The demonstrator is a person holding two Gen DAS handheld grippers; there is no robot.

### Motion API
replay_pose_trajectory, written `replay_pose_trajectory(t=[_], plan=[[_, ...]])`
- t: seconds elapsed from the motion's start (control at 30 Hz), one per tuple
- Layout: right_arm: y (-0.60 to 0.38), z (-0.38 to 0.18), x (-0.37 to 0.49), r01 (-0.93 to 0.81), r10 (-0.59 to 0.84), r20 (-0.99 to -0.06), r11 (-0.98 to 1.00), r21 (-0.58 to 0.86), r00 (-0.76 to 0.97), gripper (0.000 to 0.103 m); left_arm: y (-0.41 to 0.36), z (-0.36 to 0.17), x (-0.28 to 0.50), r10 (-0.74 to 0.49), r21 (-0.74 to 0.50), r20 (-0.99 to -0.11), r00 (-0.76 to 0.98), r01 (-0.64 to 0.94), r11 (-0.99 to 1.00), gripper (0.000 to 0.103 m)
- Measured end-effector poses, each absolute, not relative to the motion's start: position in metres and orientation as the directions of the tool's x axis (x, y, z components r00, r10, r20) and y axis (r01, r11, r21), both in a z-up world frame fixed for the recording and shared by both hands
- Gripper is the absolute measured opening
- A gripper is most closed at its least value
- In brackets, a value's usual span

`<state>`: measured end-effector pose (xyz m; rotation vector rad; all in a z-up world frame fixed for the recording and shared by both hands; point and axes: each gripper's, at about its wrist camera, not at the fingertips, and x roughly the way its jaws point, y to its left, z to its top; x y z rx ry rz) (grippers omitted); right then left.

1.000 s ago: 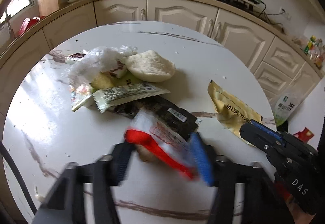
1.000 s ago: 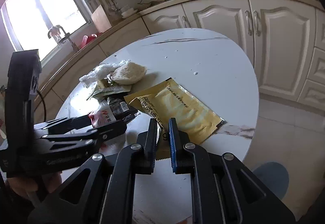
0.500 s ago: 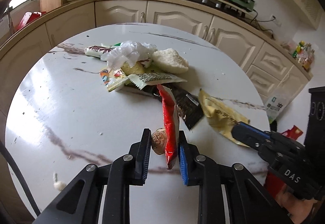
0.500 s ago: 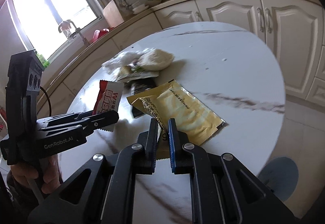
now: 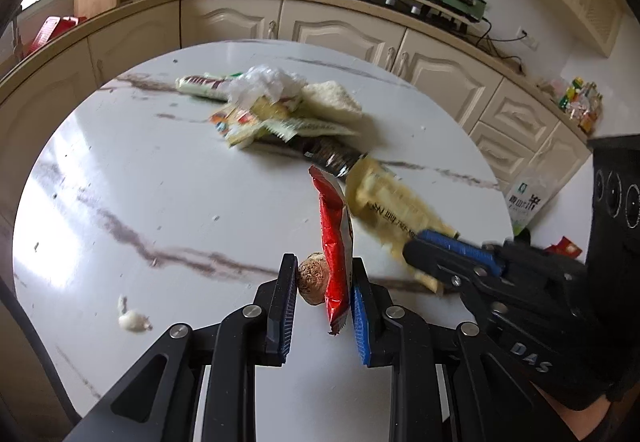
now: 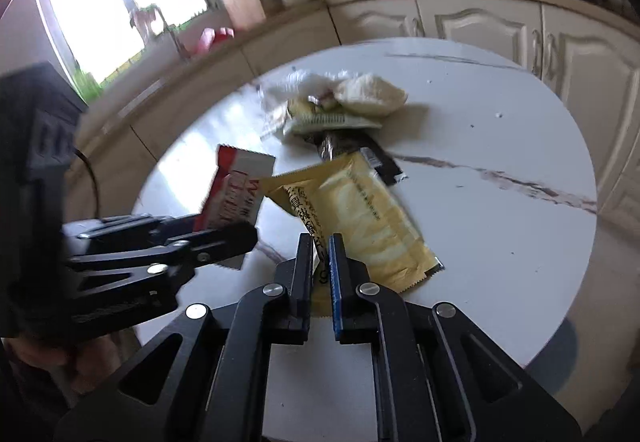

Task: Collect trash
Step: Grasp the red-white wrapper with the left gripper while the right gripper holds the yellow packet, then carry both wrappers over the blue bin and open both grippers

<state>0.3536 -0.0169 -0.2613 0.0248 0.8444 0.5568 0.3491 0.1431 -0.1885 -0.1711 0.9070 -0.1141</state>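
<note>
Glossy red-and-white wrapper [image 5: 335, 242], crinkled, is pinched together with a brown lumpy crust [image 5: 312, 278] by the left hand-held gripper [image 5: 323, 284], lifted above the surface [image 5: 160, 201]. One yellow foil packet [image 6: 360, 209], flat and rectangular, sits nipped at its corner in the right hand-held gripper [image 6: 321, 258], whose jaws are easing apart slightly. One heap [image 5: 276, 109] of wrappers, clear film and a pale bun lies toward the far edge.

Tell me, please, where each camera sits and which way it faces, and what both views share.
Left wrist: on the left gripper, looking down at the table; it grips a red wrapper.
Right wrist: on the right gripper, facing the table and window; it grips a yellow packet; a hand shows.
Shared: both wrappers, both grippers, the trash pile.
</note>
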Motion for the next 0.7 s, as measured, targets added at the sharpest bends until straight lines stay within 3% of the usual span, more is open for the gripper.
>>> replay_pose_trajectory(t=[0.2,0.27,0.3,0.37,0.7], plan=[[0.015,-0.26,0.357,-0.469,0.361,-0.731,0.881,0.064,0.579,0.026,0.144,-0.184,0.339,-0.171,-0.199,-0.772,0.612,0.024,0.98,0.021],[0.019,-0.26,0.358,-0.458,0.33,-0.734,0.889,0.029,0.594,0.02,0.142,-0.182,0.337,-0.175,-0.2,-0.772,0.612,0.027,0.979,0.021],[0.018,-0.26,0.357,-0.455,0.329,-0.731,0.89,0.028,0.598,0.012,0.142,-0.181,0.336,-0.178,-0.203,-0.77,0.613,0.029,0.979,0.021],[0.011,-0.257,0.356,-0.454,0.366,-0.711,0.888,0.074,0.6,0.006,0.138,-0.178,0.336,-0.18,-0.204,-0.766,0.618,0.033,0.978,0.021],[-0.066,-0.208,0.317,-0.418,0.478,-0.542,0.876,0.241,0.691,0.005,0.073,-0.143,0.335,-0.231,-0.176,-0.706,0.67,0.15,0.973,0.021]])
